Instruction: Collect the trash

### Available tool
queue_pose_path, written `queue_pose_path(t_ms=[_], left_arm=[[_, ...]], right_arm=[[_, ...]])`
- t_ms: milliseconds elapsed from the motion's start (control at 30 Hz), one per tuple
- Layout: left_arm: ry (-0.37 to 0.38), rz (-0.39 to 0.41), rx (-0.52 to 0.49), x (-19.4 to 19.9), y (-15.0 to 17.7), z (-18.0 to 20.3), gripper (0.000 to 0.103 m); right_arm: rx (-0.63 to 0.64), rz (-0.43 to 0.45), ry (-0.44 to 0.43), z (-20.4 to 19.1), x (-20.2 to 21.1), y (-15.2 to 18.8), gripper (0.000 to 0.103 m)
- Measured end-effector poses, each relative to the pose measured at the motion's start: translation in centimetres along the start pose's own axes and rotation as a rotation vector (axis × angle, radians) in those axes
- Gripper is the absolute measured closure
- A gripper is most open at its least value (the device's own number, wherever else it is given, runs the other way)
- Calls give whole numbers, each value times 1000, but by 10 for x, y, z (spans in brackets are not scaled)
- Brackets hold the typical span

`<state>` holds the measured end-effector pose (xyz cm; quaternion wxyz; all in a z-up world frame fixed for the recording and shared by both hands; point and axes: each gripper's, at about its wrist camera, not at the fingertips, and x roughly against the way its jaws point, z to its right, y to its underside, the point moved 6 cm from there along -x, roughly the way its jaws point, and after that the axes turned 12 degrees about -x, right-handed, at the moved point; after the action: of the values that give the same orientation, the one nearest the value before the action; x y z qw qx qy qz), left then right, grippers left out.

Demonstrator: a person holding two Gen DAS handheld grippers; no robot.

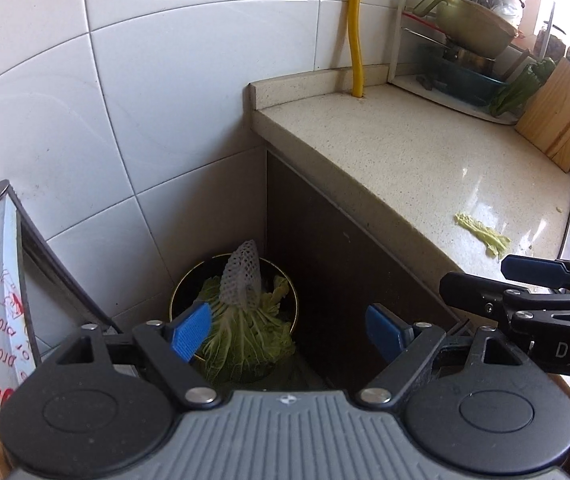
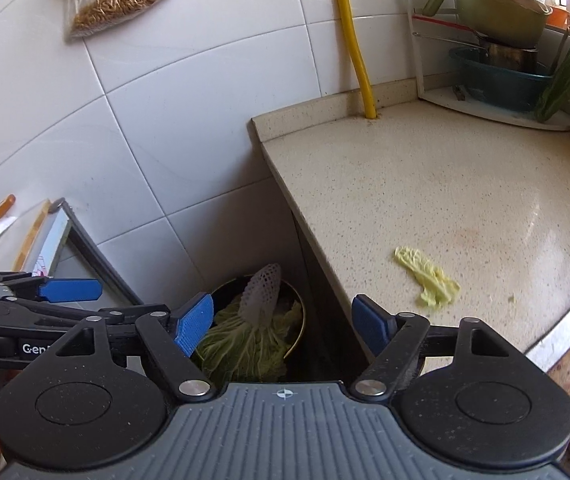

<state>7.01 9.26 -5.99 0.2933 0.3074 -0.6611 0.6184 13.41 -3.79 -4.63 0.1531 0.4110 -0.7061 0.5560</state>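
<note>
A round trash bin [image 1: 177, 292] [image 2: 299, 328] stands on the floor beside the counter, filled with cabbage leaves [image 1: 245, 340] [image 2: 241, 344] and a white foam net [image 1: 241, 276] [image 2: 263, 292]. A yellow-green cabbage scrap [image 1: 483, 234] [image 2: 427, 278] lies on the speckled countertop [image 1: 405, 152] [image 2: 425, 184]. My left gripper [image 1: 289, 332] is open and empty above the bin. My right gripper [image 2: 281, 326] is open and empty, also above the bin near the counter edge. Each gripper shows in the other's view: the right one [image 1: 525, 280] and the left one [image 2: 65, 292].
A white tiled wall rises behind the bin. A yellow pipe [image 1: 355, 28] [image 2: 355, 40] enters the counter. A rack with pots and a basin [image 1: 473, 40] [image 2: 501, 52], green peppers [image 1: 521, 84] and a wooden knife block [image 1: 557, 112] stand at the back. A framed board [image 1: 1, 280] leans at left.
</note>
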Motion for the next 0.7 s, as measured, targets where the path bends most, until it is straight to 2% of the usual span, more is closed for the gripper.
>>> queue_pose_path(t_ms=[433,700], left_arm=[[-3,-27,61,8,16,-7,20],[-41,-25,42,16,20,-2,20]], right_arm=[[-13,-20,4,-11,6,18,19],[-26,-28,29,-8,9,25,18]])
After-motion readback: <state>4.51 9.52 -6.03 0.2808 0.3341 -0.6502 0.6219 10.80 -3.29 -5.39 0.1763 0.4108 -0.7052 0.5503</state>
